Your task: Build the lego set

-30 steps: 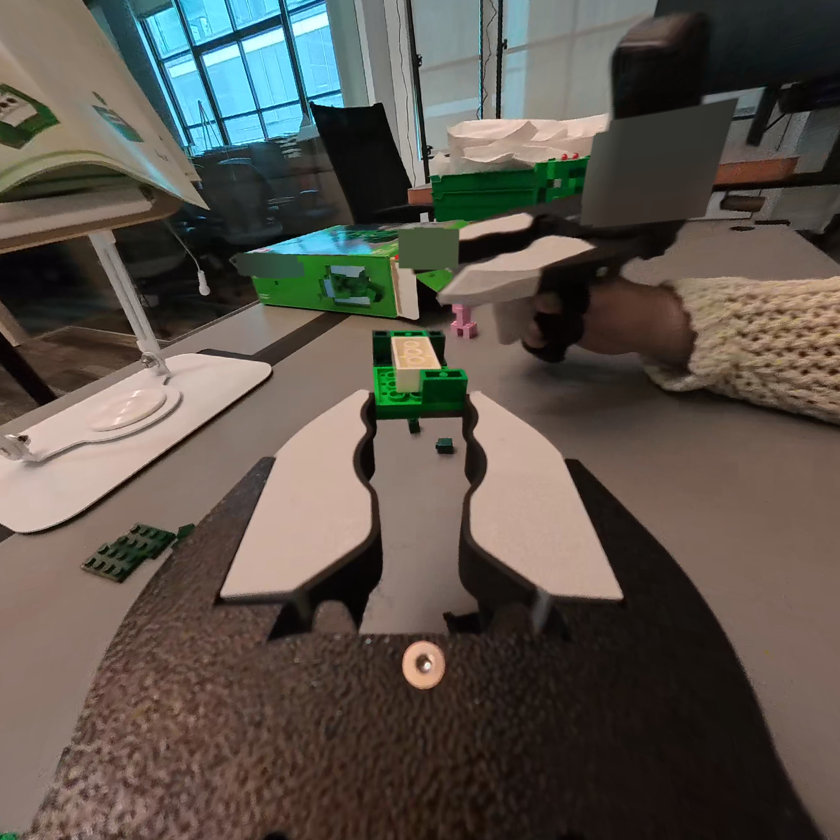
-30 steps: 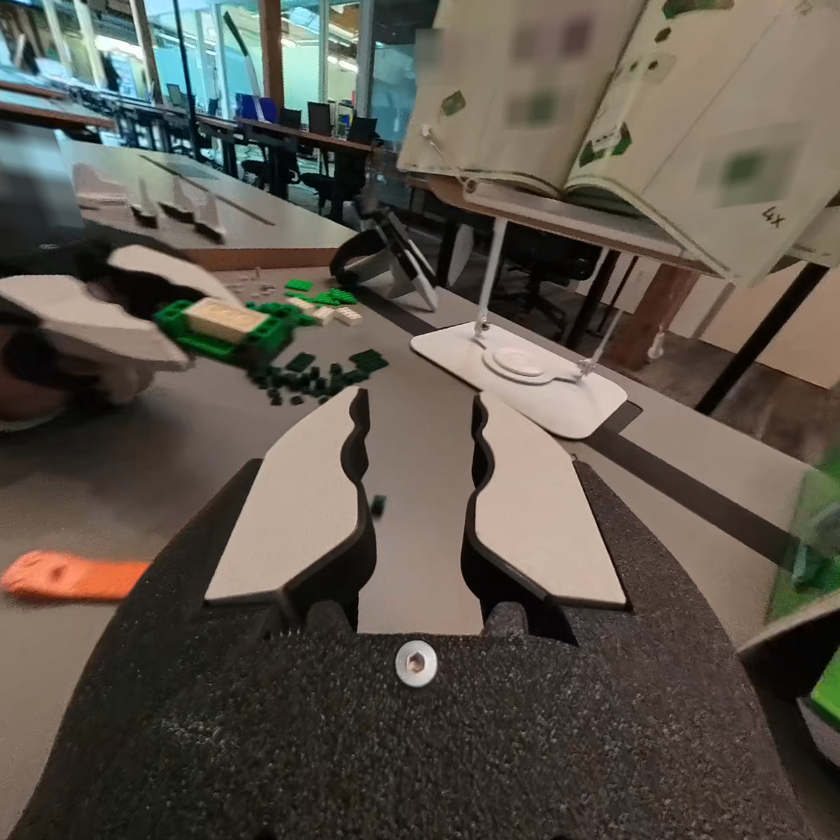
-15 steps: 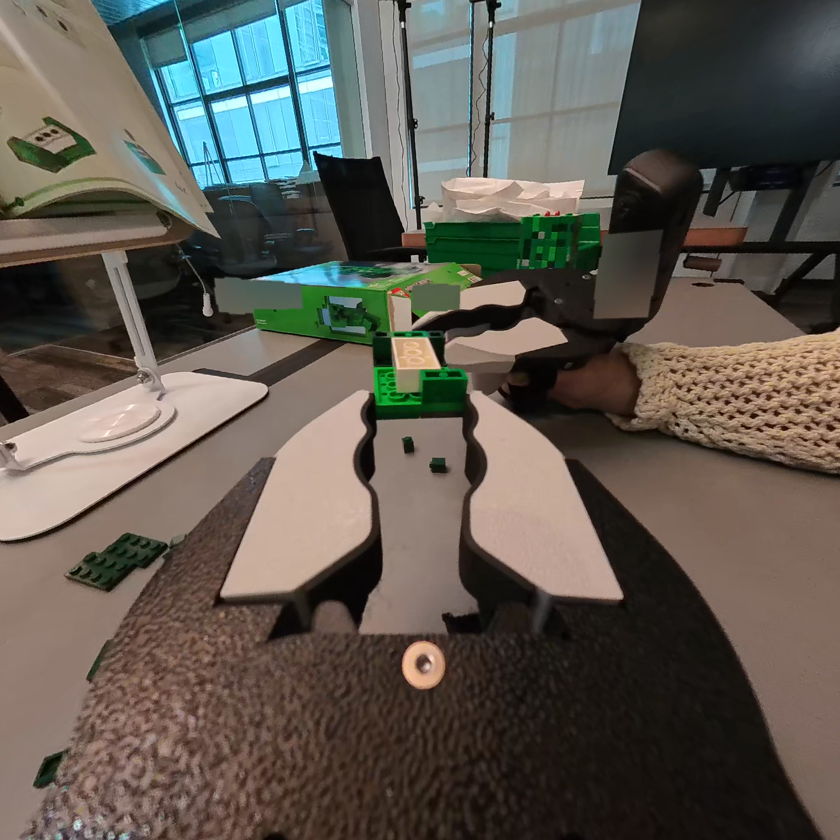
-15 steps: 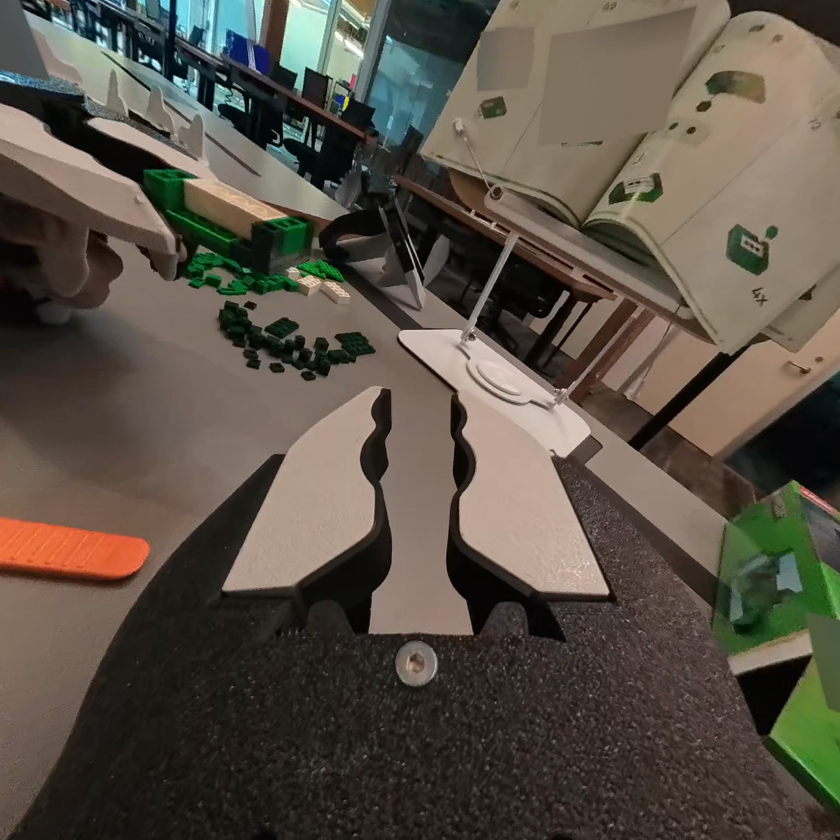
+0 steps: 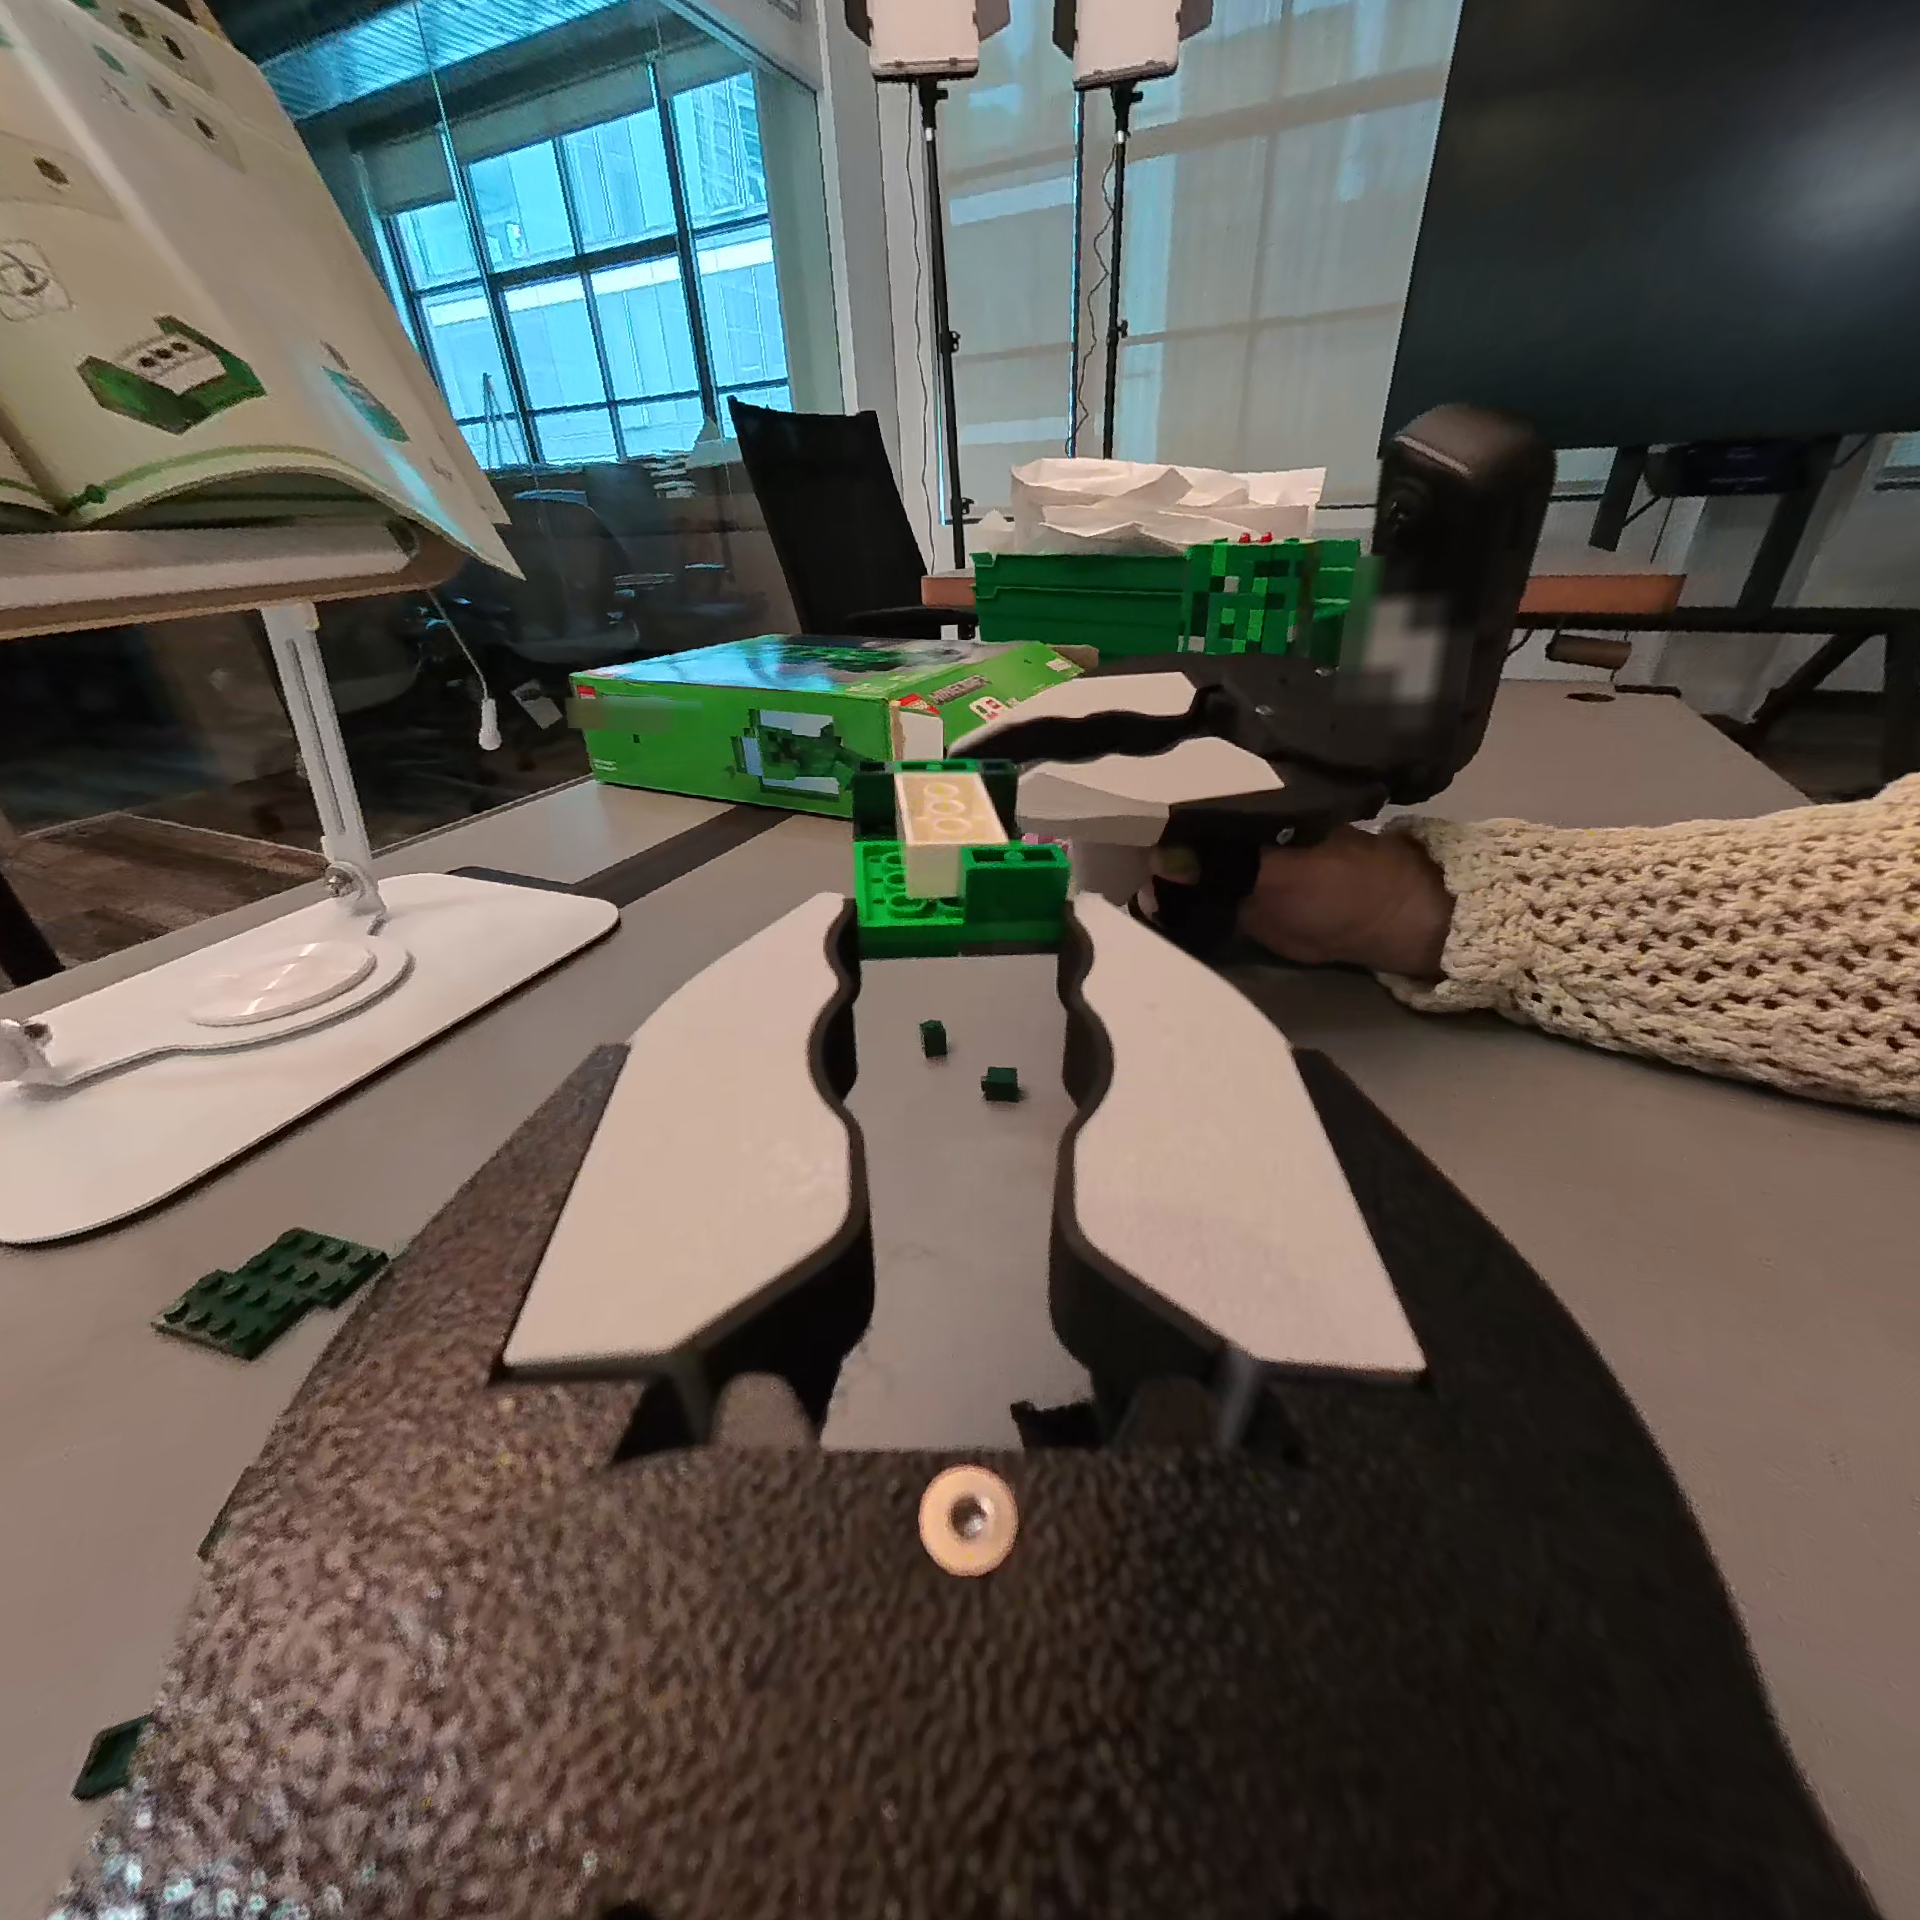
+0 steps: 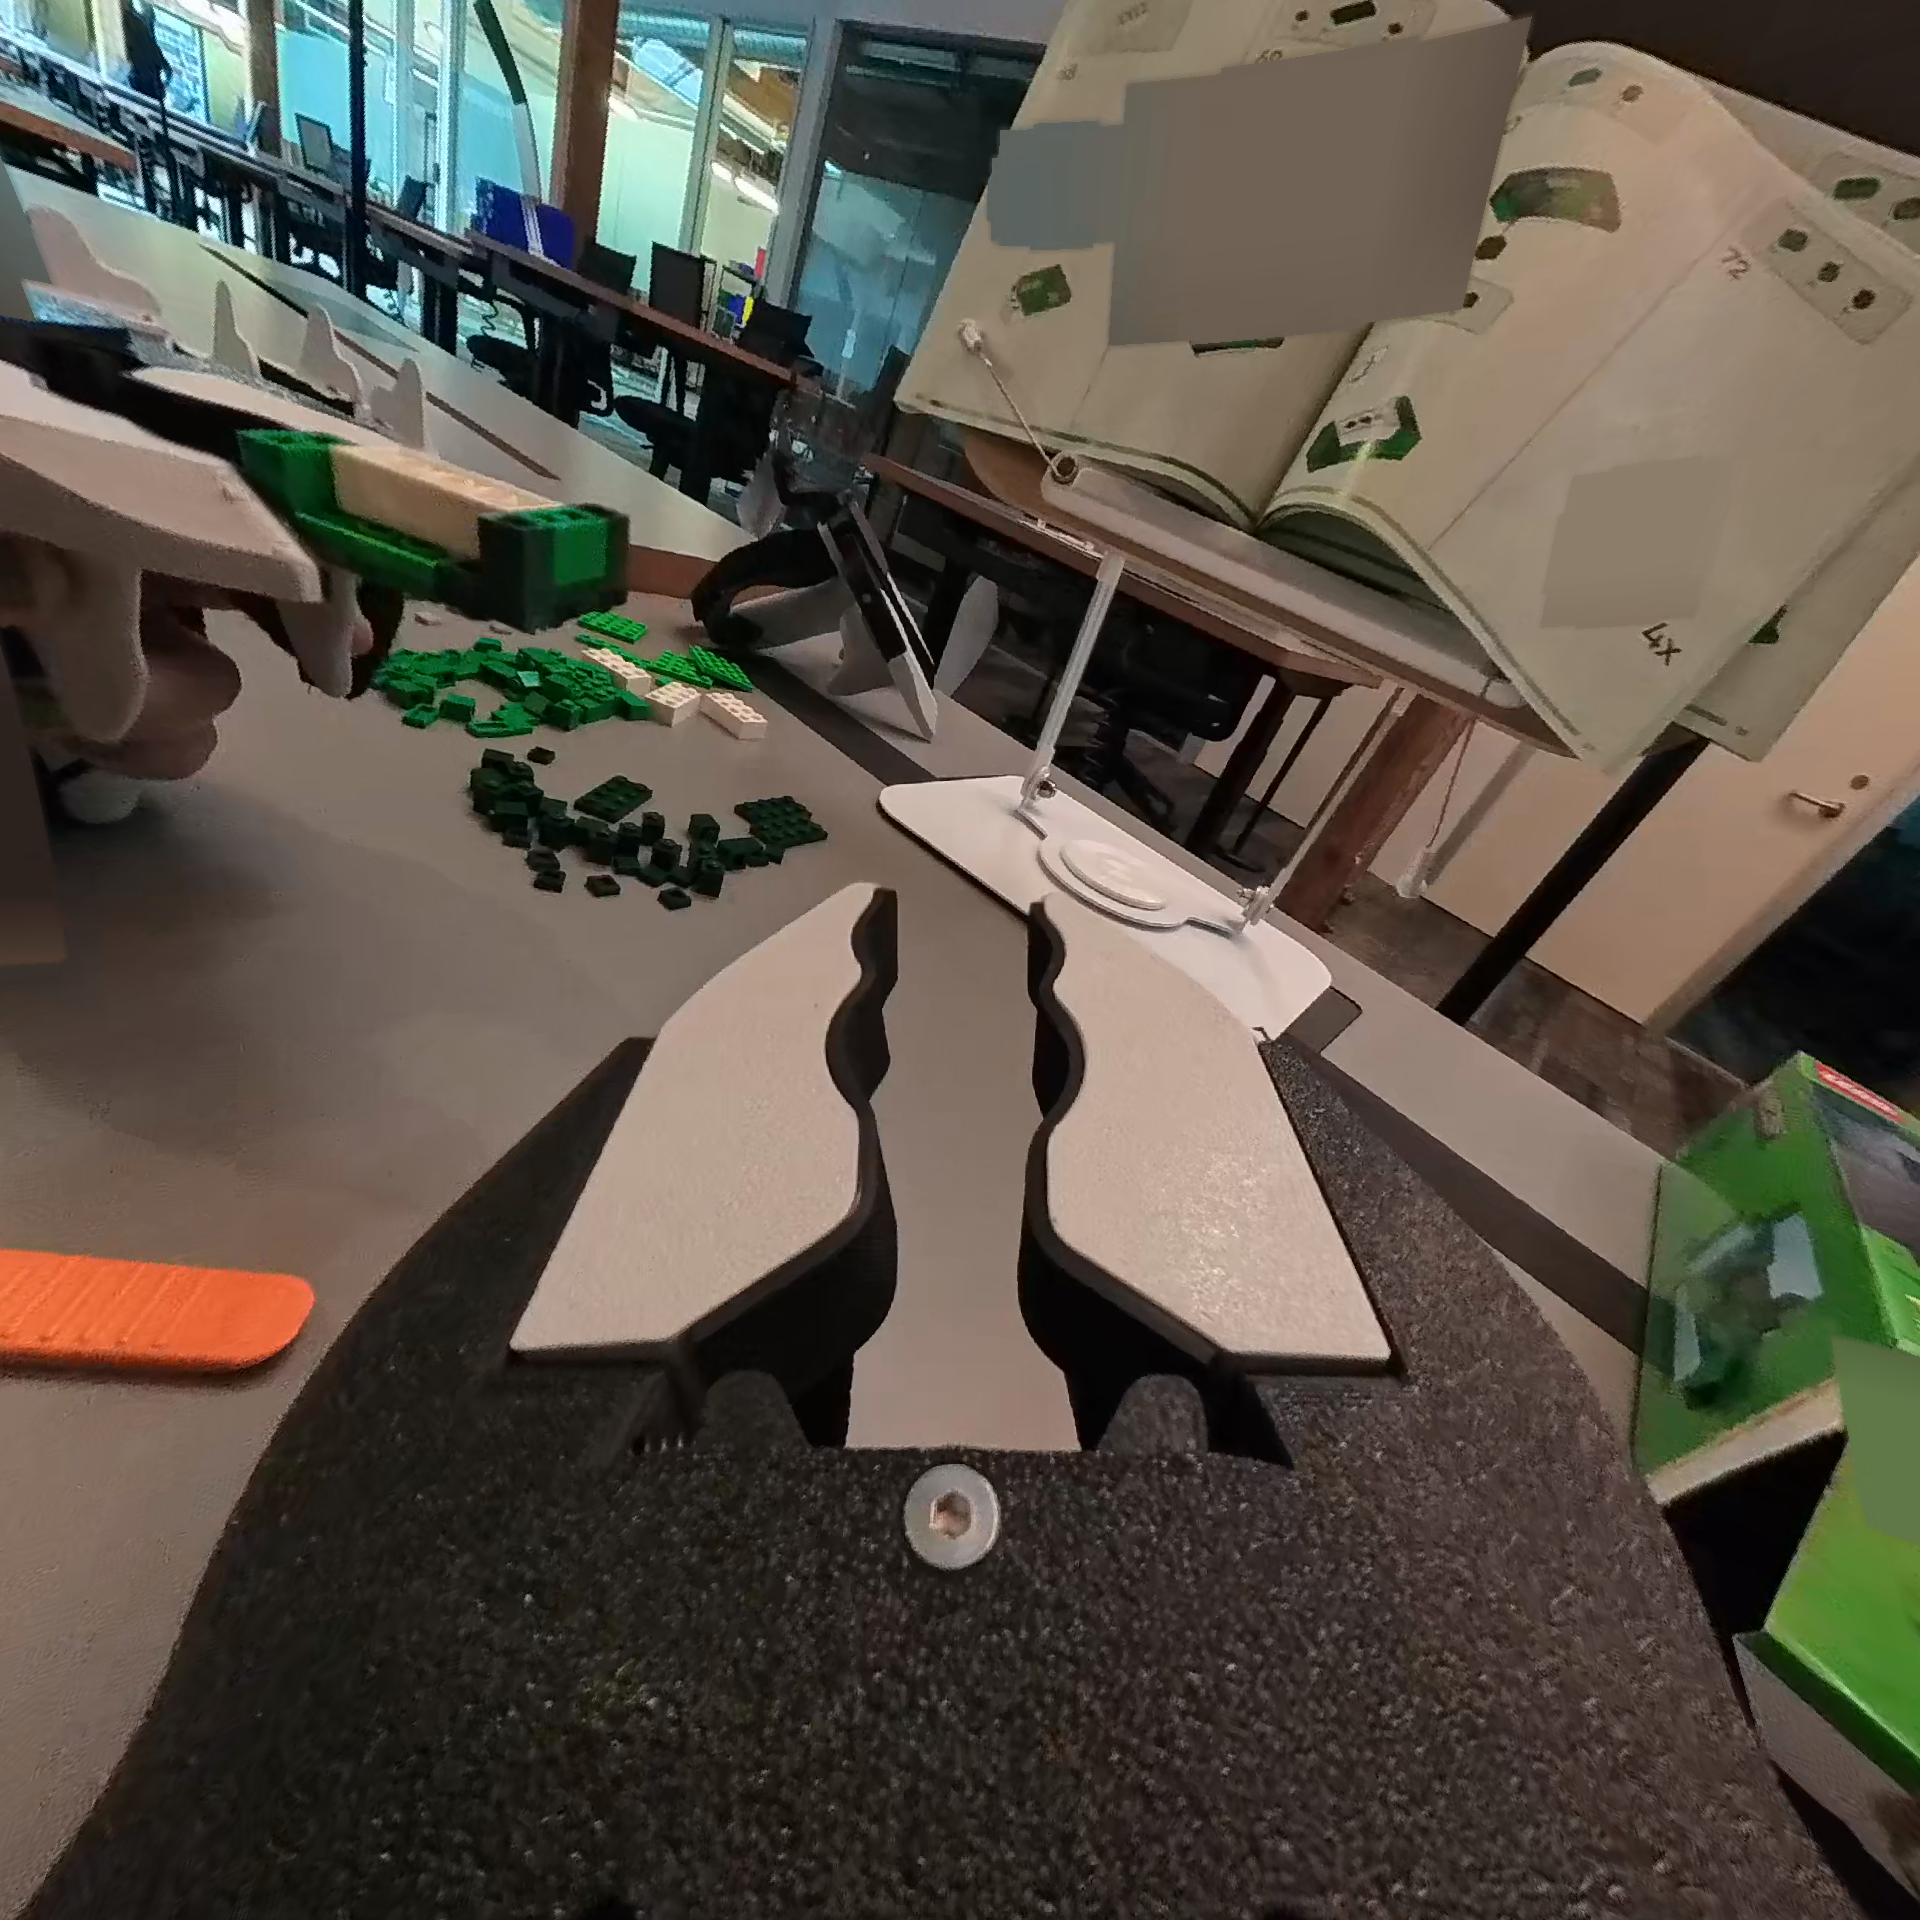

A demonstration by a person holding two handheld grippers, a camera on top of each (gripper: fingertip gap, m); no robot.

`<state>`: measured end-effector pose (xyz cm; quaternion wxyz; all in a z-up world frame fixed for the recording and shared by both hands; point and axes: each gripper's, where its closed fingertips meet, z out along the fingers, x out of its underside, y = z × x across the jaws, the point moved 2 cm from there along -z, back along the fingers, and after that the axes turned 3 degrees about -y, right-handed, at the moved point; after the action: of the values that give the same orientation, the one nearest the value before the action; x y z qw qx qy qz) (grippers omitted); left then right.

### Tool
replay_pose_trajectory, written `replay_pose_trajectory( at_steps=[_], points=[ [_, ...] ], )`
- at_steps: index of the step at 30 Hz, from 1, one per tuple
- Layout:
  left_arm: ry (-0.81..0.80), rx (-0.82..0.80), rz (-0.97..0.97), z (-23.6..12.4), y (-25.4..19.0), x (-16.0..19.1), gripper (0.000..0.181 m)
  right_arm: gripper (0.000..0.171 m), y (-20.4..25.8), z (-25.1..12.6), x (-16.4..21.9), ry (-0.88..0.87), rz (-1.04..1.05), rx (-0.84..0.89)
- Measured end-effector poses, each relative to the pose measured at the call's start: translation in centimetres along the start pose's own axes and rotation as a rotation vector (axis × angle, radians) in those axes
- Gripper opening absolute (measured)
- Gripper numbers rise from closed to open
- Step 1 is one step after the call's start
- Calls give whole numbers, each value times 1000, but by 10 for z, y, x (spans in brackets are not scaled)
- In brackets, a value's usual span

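Note:
My left gripper (image 5: 956, 920) is shut on a small lego assembly (image 5: 961, 862), a green base with dark green corners and a cream brick on top. It holds the assembly above the grey table (image 5: 1507, 1299). In the right wrist view, the left gripper (image 6: 260, 499) and the assembly (image 6: 447, 530) are at the far left. My right gripper (image 6: 961, 909) is empty, its fingers a narrow gap apart. In the left wrist view it (image 5: 1023, 774) sits just right of the assembly's far end. Two tiny dark green pieces (image 5: 933, 1037) lie on the table below the assembly.
Loose bright green bricks (image 6: 530, 686), dark green pieces (image 6: 644, 831) and white bricks (image 6: 707, 707) lie on the table. An instruction booklet (image 6: 1455, 416) rests on a white stand (image 6: 1112, 883). A green box (image 5: 769, 727), an orange separator (image 6: 135, 1309) and a dark green plate (image 5: 270, 1288) are nearby. Left tips to right tips: about 11 centimeters.
My right gripper has come in close beside the assembly and its fingers have narrowed. The left gripper still holds the assembly, now higher in the right wrist view.

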<state>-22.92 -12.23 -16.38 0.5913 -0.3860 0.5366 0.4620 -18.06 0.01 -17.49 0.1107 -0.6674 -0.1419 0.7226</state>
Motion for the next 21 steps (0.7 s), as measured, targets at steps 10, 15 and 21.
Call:
replay_pose_trajectory(
  at_steps=[10,15,21],
  points=[
    [29,7,56,2,-6,3,36,22,5,2,2,20,-46,-15],
    [29,9,50,2,-6,3,36,22,6,3,3,29,-60,-20],
    [37,16,57,3,-7,4,36,21,7,3,4,34,-68,-23]
  ],
)
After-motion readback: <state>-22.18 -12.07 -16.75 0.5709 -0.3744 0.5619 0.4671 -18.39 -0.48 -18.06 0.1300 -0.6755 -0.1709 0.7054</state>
